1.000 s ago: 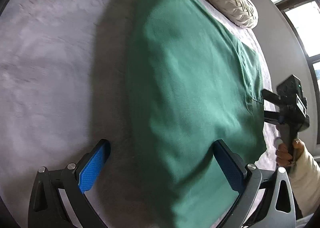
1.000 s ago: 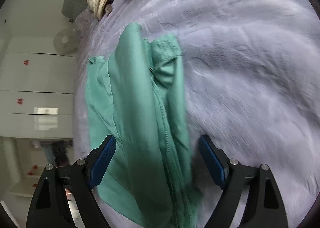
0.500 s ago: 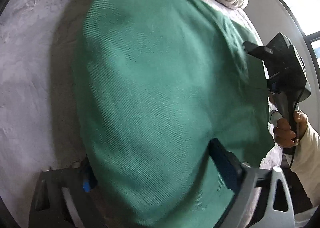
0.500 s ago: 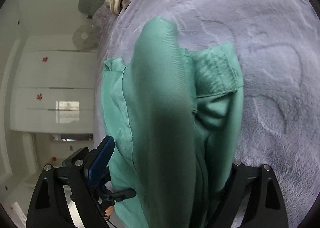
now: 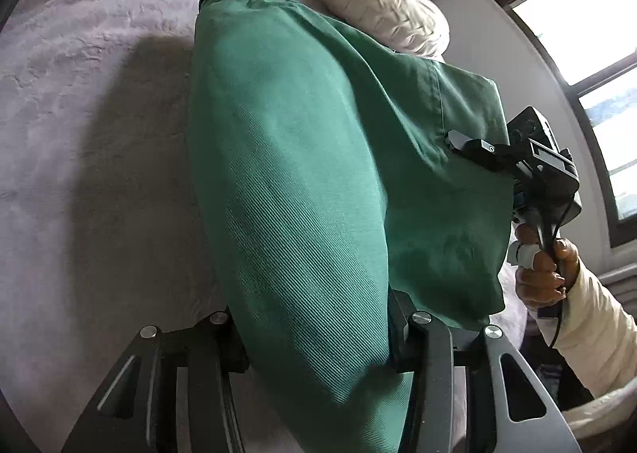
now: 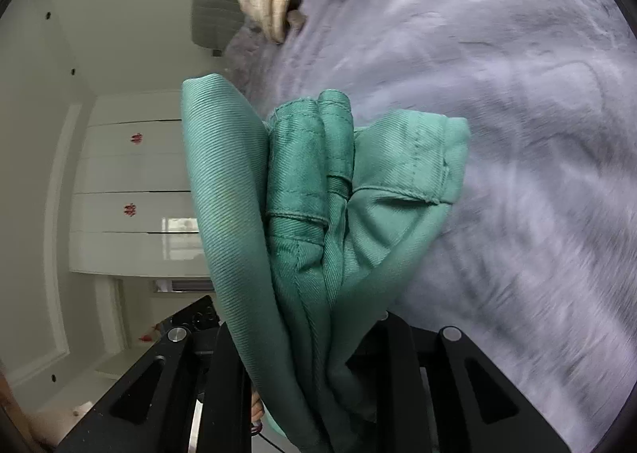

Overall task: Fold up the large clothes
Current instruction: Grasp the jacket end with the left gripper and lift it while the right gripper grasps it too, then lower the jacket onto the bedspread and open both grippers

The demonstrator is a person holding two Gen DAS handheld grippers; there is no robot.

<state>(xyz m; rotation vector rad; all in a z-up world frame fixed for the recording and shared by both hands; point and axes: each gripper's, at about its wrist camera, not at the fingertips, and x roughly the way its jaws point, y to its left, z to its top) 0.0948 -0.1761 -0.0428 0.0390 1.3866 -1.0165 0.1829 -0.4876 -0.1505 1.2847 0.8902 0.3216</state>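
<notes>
Both grippers' fingers just closed, left gripper [image 5: 314, 337] and right gripper [image 6: 306, 333] pinching green twill garment [image 5: 302, 174]; lift evenly, keep the edge taut over the grey bed [image 5: 79, 134] at frame left.

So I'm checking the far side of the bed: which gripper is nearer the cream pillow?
Right. The right gripper grips the green garment just below the cream pillow; the left gripper holds its near end.
</notes>
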